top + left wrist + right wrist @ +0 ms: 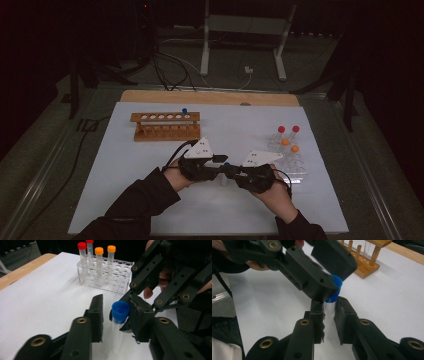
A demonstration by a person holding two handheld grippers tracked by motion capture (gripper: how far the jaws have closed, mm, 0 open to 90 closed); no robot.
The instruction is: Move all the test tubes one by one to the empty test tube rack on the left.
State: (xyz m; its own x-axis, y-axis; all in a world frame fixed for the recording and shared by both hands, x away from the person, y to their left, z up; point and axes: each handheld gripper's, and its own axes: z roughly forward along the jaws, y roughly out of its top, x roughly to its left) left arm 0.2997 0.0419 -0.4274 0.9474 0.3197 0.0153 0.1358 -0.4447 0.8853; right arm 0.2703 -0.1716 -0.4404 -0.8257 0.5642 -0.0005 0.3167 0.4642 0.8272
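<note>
item: clear tube [117, 333] with blue cap [120, 311], upright above the white surface [150, 170], between both sets of fingers. right gripper [328, 315]: fingers closed on the tube body just below the cap. left gripper [115, 315]: fingers parted, either side of the cap, one touching it. beyond the fingers: clear rack [110, 281] with red- and orange-capped tubes; wooden rack [166, 126] well apart.

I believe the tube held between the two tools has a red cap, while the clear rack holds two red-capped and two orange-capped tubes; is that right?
Not quite: the held tube has a blue cap, as the left gripper view shows. The clear rack does hold two red-capped and two orange-capped tubes.
</note>
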